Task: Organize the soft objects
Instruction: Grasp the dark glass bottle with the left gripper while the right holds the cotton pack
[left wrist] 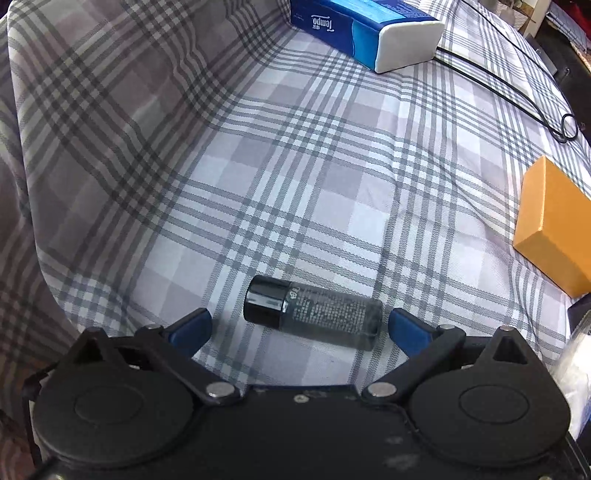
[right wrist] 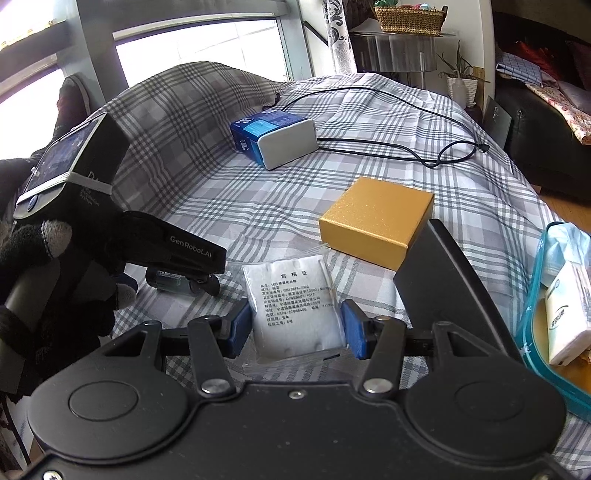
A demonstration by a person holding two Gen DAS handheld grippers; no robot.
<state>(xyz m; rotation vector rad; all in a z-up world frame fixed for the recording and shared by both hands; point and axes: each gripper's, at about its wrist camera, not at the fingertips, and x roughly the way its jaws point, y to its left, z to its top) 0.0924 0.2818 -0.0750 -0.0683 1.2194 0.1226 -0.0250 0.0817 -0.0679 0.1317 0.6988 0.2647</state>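
In the left wrist view a dark bottle with a black cap point(left wrist: 314, 315) lies on its side on the plaid cloth point(left wrist: 295, 166). My left gripper point(left wrist: 299, 330) is open, its blue pads on either side of the bottle, not touching it. In the right wrist view my right gripper point(right wrist: 293, 326) is shut on a white pack of cotton pads in clear plastic point(right wrist: 295, 306), blue pads pressed to its two sides. The left gripper's body point(right wrist: 177, 251) shows at the left, over the bottle point(right wrist: 170, 282).
A blue and white tissue pack point(right wrist: 275, 138) lies further back, also in the left wrist view point(left wrist: 369, 29). A gold box point(right wrist: 376, 221) sits mid-right. A black cable point(right wrist: 406, 147) crosses the back. A teal clear pouch holding items point(right wrist: 554, 306) is at the right, beside a black board point(right wrist: 450, 280).
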